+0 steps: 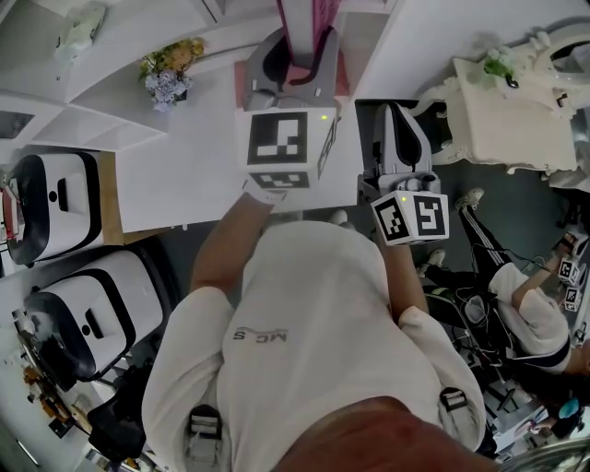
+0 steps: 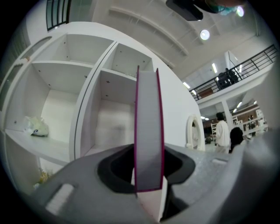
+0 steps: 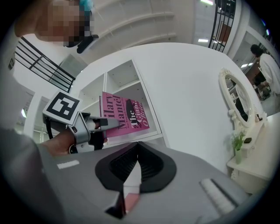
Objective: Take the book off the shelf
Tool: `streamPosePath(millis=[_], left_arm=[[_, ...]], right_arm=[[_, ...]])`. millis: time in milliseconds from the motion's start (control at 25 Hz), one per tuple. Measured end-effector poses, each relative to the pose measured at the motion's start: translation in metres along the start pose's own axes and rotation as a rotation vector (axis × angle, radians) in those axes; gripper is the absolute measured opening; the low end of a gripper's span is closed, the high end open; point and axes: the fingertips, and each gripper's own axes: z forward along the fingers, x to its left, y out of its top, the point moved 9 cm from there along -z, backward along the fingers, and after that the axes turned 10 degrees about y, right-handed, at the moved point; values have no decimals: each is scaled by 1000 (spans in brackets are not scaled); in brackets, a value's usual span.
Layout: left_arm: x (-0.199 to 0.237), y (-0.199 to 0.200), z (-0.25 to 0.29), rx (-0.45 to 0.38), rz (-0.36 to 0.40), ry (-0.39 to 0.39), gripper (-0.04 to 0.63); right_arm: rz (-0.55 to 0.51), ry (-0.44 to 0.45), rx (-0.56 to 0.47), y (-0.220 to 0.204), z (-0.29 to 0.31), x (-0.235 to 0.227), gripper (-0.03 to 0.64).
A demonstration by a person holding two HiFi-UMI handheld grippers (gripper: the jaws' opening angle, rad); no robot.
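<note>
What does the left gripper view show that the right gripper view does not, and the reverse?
Only the left gripper view: the book edge-on, clamped between the jaws of the left gripper, and a small pale object on a shelf board. Only the right gripper view: the pink cover with print, the left gripper's marker cube, and the right gripper, shut and empty. Both: the book and the white shelf.

Book (image 1: 313,26) cut off by the head view's top edge, its cover title partly hidden behind the left gripper (image 3: 113,124), pale object (image 2: 36,127) on the shelf (image 2: 50,148) too blurred to identify, seated person (image 1: 533,313) cropped at the right edge
</note>
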Motion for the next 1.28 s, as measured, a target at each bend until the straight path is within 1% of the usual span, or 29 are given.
streamPosePath(millis=[480, 840, 1280], left_arm=[[-3, -4, -20, 2, -8, -6, 140], [-4, -6, -40, 3, -16, -8, 140], [-10, -1, -69, -2, -19, -37, 141]], right_arm=[[-10, 3, 12, -2, -3, 2, -3], [-23, 13, 18, -1, -9, 13, -3], [-38, 4, 12, 4, -24, 31, -3]])
